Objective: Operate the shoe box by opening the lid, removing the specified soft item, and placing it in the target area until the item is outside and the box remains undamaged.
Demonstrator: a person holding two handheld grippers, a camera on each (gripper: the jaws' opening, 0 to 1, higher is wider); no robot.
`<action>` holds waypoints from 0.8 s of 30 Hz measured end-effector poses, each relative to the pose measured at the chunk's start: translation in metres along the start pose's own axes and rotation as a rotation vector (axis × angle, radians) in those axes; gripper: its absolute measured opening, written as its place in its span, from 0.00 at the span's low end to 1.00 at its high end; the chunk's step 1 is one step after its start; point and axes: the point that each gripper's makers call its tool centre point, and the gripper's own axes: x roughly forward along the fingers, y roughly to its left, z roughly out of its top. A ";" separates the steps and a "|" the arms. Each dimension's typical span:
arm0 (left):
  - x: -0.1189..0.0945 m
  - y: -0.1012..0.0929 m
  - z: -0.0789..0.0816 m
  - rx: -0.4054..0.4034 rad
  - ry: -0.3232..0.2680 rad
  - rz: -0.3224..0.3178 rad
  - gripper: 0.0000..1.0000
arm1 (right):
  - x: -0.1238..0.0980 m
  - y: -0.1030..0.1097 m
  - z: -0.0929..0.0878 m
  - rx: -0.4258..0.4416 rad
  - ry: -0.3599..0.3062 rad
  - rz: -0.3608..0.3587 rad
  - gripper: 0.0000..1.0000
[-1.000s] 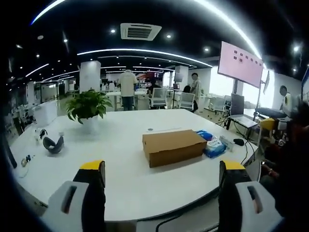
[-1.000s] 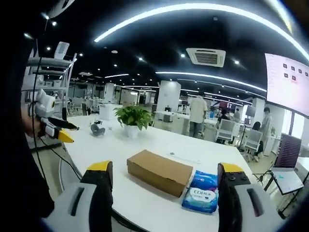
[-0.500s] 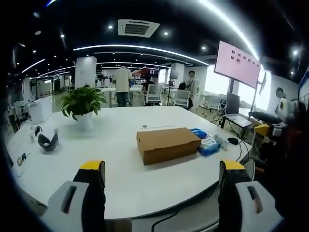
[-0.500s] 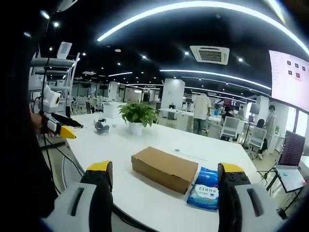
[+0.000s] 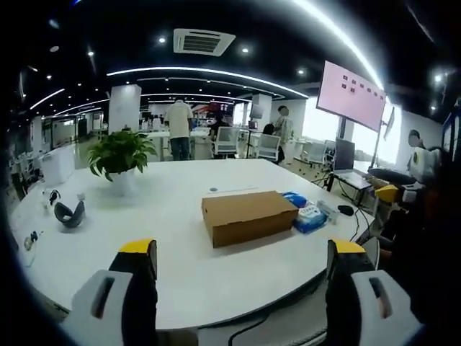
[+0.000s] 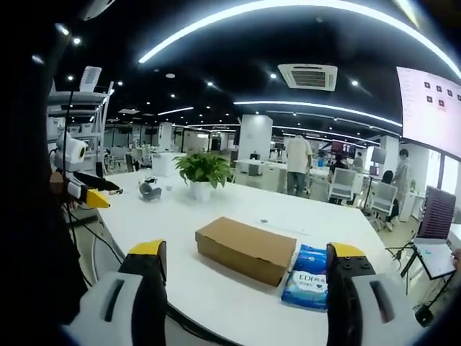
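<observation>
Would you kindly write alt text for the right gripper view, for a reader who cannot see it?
A closed brown cardboard shoe box lies on a large white table, with blue soft packs touching its right end. The right tongs are open and empty, well short of the box. A potted plant stands beyond, and the left tongs enter at the left.

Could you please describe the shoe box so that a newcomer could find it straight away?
Look at the big white table. Near its middle lies the shoe box, lid shut, with a blue pack beside one end. It is the plain brown cardboard thing there; the plant stands farther back.
</observation>
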 end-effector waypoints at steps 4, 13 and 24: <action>0.001 0.001 -0.010 0.024 0.063 -0.010 0.99 | -0.002 -0.002 -0.003 0.007 0.001 -0.006 0.94; -0.007 0.007 -0.001 0.051 0.070 -0.032 0.99 | -0.014 -0.014 -0.011 0.021 0.018 -0.059 0.94; -0.003 -0.003 -0.015 -0.013 0.122 -0.042 0.99 | -0.021 -0.029 -0.007 -0.016 0.007 -0.106 0.93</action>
